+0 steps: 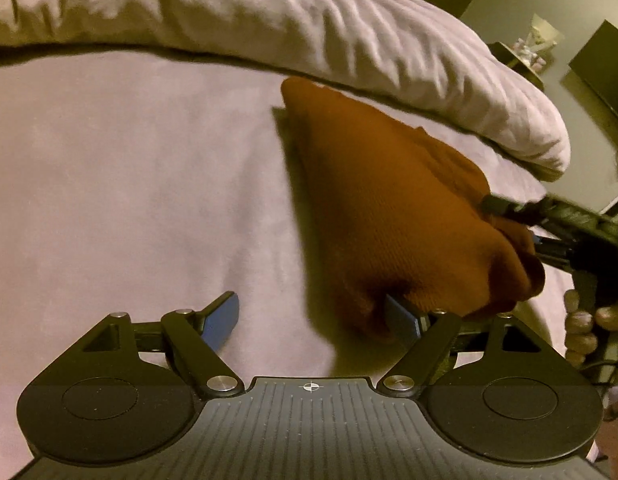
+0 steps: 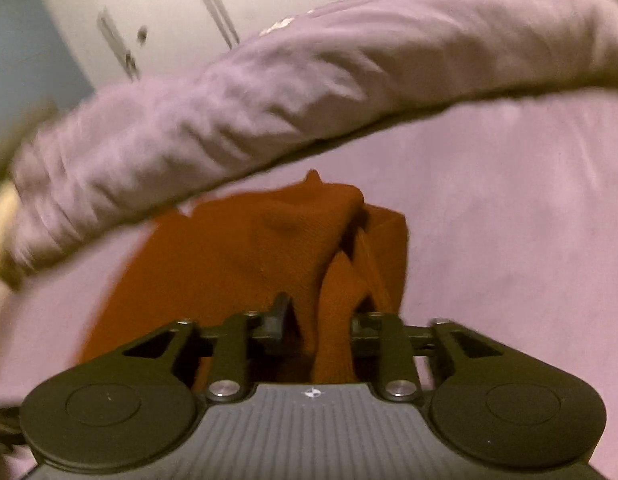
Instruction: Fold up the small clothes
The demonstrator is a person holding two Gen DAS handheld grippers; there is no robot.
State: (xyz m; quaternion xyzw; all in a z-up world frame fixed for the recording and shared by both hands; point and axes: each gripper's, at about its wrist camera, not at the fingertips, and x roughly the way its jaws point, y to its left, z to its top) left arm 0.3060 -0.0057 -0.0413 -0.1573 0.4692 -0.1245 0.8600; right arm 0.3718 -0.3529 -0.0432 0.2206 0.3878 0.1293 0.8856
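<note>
A rust-orange knit garment [image 1: 389, 200] lies bunched on the pale lilac bed sheet [image 1: 129, 200]. My left gripper [image 1: 313, 320] is open, its right finger [image 1: 403, 318] touching the garment's near edge and its left finger [image 1: 221, 320] on bare sheet. My right gripper [image 1: 509, 220] enters from the right and is shut on the garment's right side. In the right wrist view the garment [image 2: 269, 248] hangs bunched between the closed fingers of the right gripper [image 2: 317, 328], lifted off the sheet [image 2: 509, 220].
A rolled lilac duvet [image 1: 309, 20] runs along the far side of the bed, just behind the garment; it also shows in the right wrist view [image 2: 269, 80]. White wardrobe doors [image 2: 149, 8] stand beyond. Dark furniture [image 1: 601, 64] stands at the far right.
</note>
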